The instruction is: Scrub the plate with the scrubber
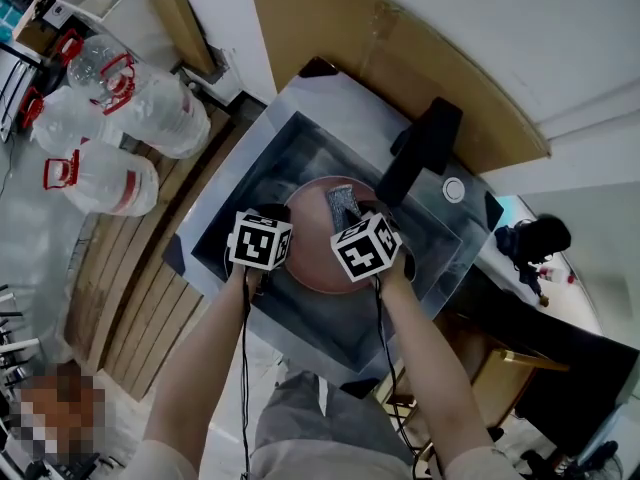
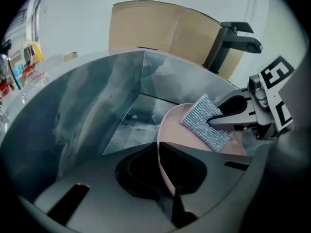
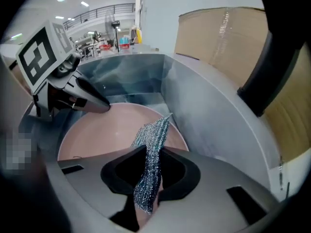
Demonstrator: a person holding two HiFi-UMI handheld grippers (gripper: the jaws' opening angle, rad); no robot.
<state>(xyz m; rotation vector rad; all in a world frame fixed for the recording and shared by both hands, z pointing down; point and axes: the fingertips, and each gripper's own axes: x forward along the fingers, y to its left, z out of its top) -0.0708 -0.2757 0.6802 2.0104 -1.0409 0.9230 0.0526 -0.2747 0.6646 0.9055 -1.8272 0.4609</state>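
Dim, cool light; fisheye-warped edges, dark vignetted corners.

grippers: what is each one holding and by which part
Left gripper clamps the pink plate by its rim; right gripper pinches the scrubber near one end.

Cardboard sheet [image 1: 400, 58] stands against a white wall [image 1: 520, 28]; water jugs [image 1: 110, 118] (red handles) beside wooden planks [image 1: 130, 268].

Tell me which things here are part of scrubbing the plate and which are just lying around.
Part of the job: plate, held at its rim by the left gripper; scrubber, clamped in the right gripper; sink that holds the plate.
Just lying about: black faucet; water jugs on the floor; cardboard sheet behind the sink.
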